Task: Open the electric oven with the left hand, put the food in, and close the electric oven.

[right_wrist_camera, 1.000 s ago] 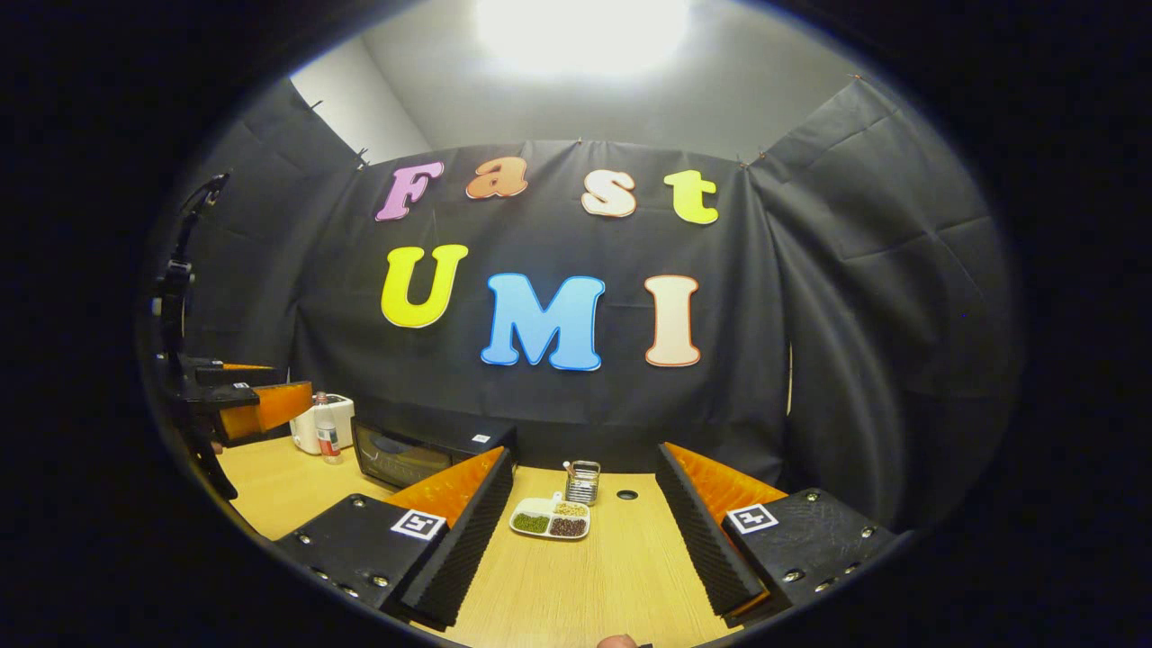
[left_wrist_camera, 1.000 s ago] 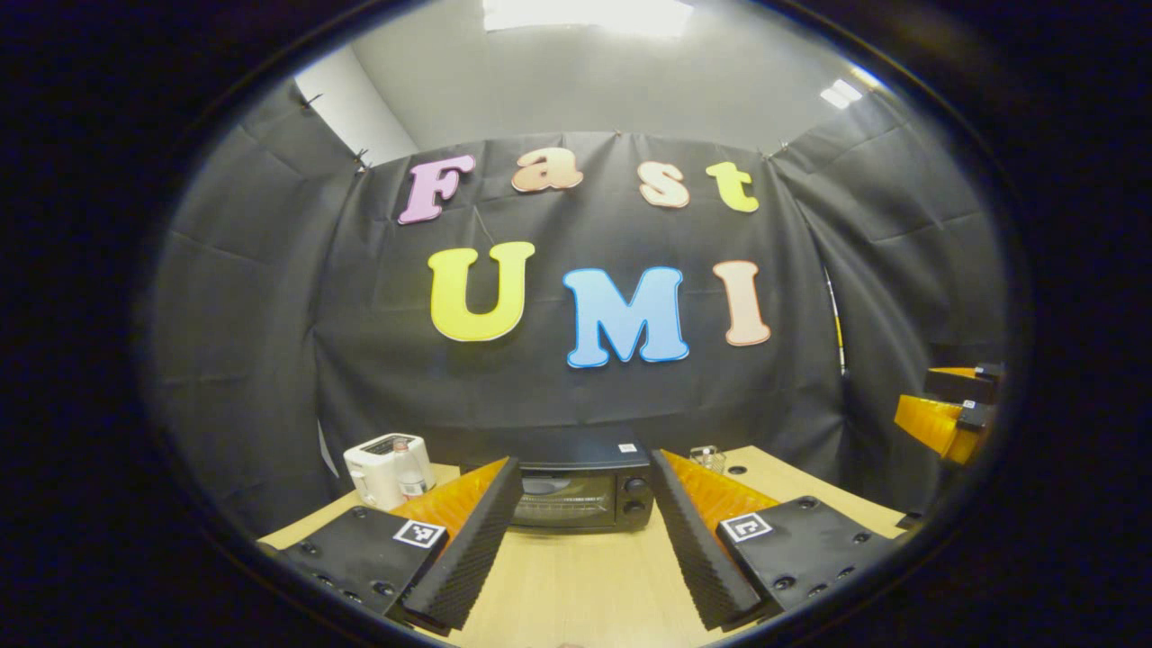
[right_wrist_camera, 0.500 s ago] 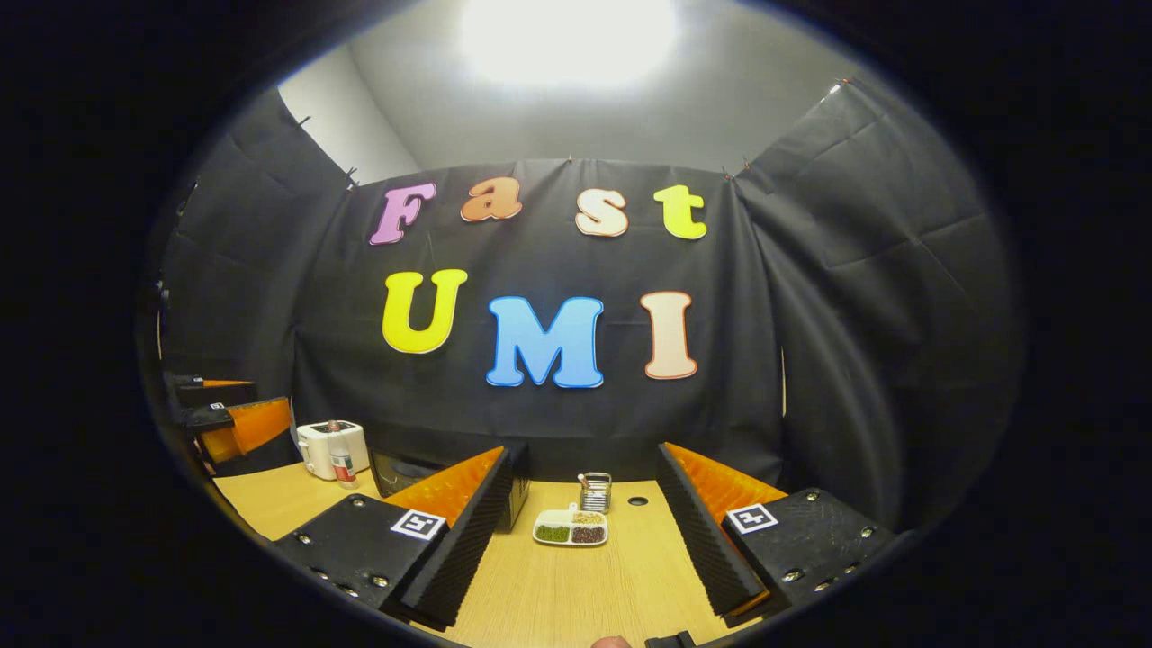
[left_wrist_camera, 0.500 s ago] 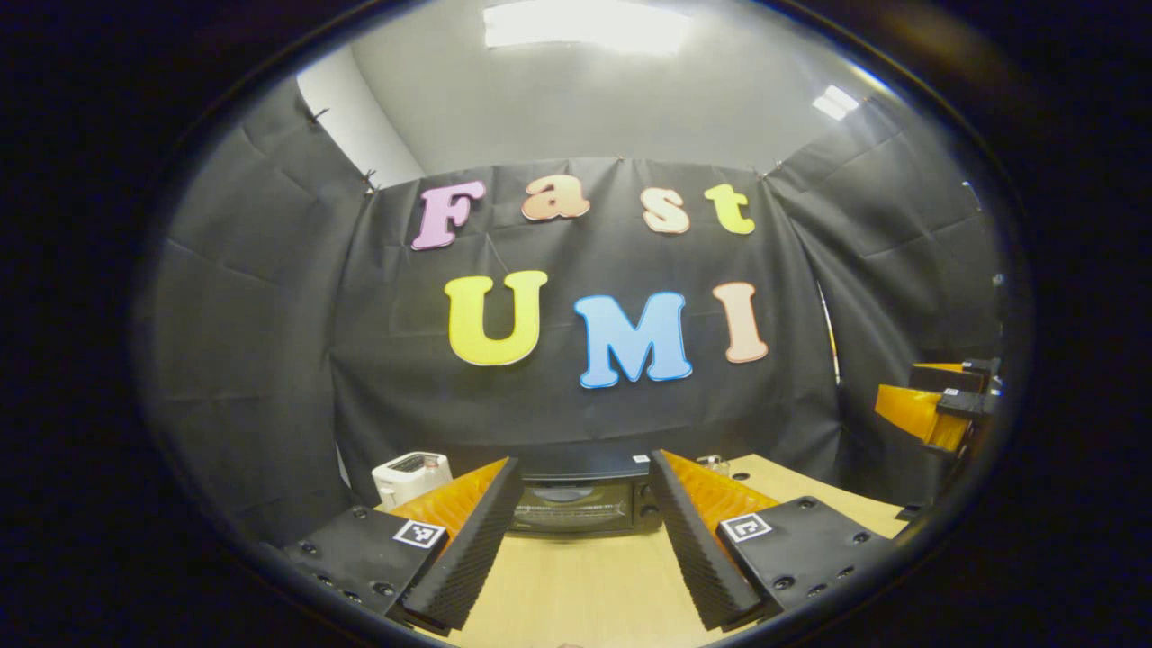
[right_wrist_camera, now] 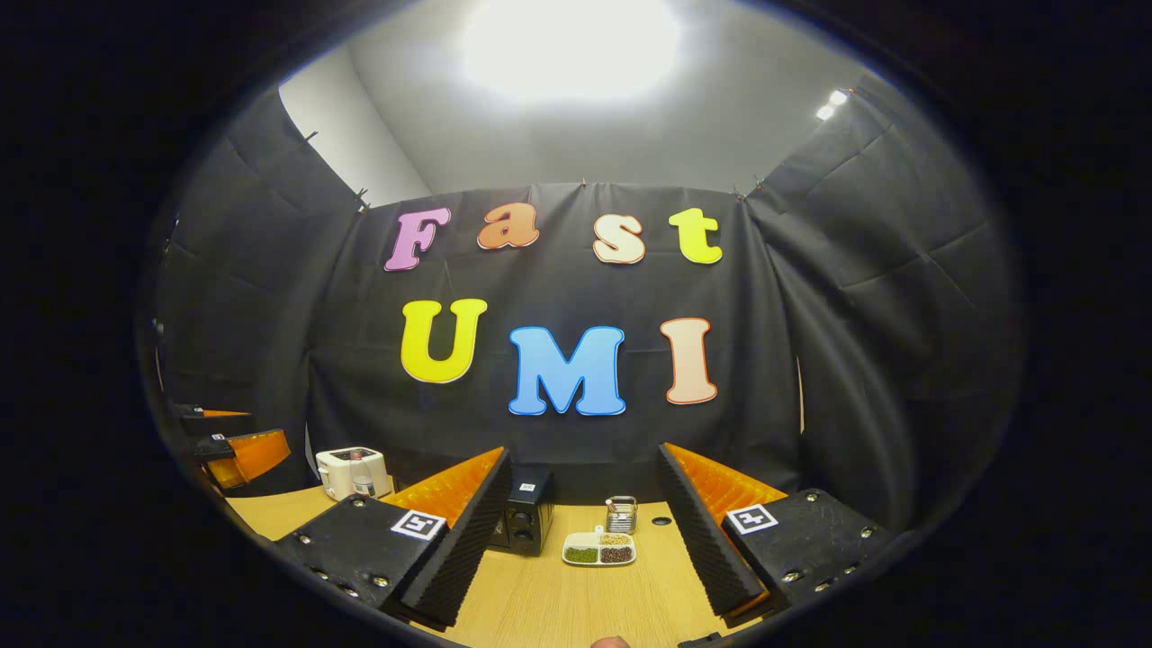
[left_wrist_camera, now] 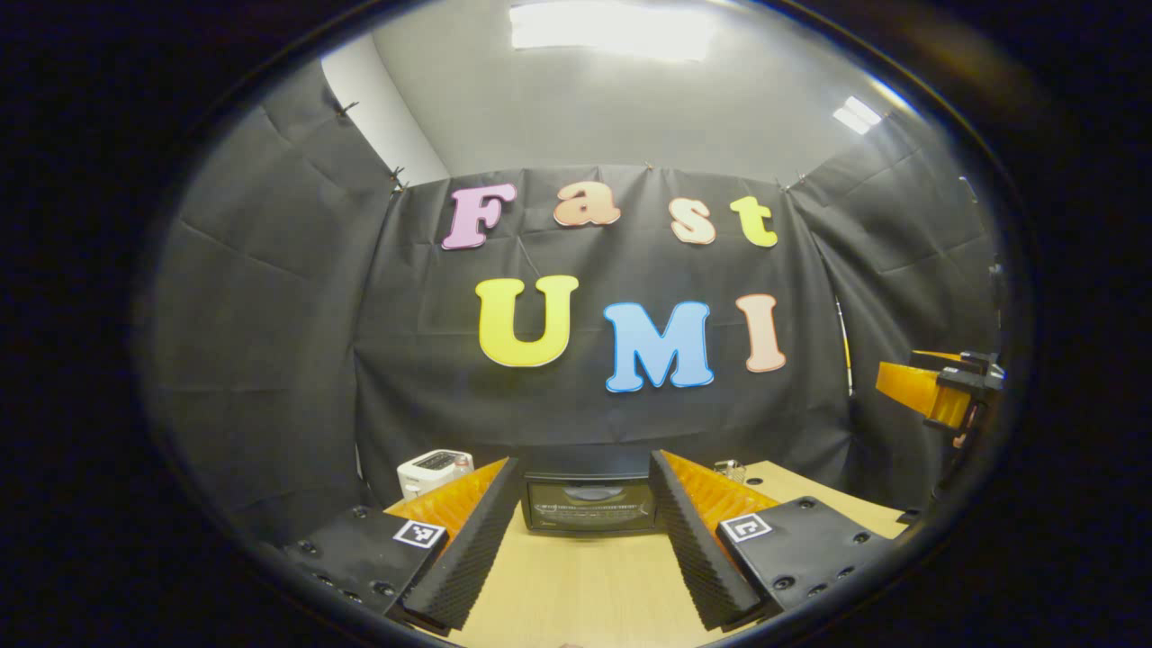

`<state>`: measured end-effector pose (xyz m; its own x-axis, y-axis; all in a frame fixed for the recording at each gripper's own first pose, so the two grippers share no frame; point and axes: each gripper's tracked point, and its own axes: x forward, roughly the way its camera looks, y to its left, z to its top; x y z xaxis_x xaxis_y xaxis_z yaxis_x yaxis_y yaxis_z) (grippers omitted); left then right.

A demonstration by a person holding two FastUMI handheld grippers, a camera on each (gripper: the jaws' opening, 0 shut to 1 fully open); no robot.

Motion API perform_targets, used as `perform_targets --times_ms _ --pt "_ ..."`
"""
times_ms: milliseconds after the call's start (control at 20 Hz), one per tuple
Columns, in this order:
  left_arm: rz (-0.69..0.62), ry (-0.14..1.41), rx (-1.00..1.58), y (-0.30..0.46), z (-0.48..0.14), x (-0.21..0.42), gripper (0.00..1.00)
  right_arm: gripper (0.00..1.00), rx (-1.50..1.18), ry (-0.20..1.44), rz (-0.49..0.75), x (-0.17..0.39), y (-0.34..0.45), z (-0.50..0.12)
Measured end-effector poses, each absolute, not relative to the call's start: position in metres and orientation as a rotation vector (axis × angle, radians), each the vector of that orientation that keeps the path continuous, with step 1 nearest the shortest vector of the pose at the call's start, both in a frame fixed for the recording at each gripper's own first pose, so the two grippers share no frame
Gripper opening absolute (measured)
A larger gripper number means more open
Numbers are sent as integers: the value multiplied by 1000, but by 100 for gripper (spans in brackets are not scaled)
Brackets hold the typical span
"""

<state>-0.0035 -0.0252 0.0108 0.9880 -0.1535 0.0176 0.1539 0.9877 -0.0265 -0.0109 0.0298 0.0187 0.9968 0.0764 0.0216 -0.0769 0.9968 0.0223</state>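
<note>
The left hand-held gripper [left_wrist_camera: 585, 549] hangs with its fingers spread wide apart and empty, framing the closed electric oven [left_wrist_camera: 589, 502] at the back of the wooden counter [left_wrist_camera: 585, 585], well short of the door. The right hand-held gripper [right_wrist_camera: 585, 549] is likewise open and empty, aimed at the divided food tray [right_wrist_camera: 598, 549] just right of the oven, before a small wire holder [right_wrist_camera: 621, 515]. A white toaster [left_wrist_camera: 434, 469] stands to the oven's left. Opening the door well likely means closing on the handle at the door's top edge, squarely, then swinging it down. No brand or label on the appliances is legible; the grippers carry square printed markers.
</note>
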Motion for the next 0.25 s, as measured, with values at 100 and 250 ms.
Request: perform_targets --times_ms 100,250 --pt "-146 -19 -25 -20 13 -8 100 98 32 -21 68 -11 31 21" --pt "-140 -30 -37 -17 19 -14 100 98 36 -15 71 -12 35 25"
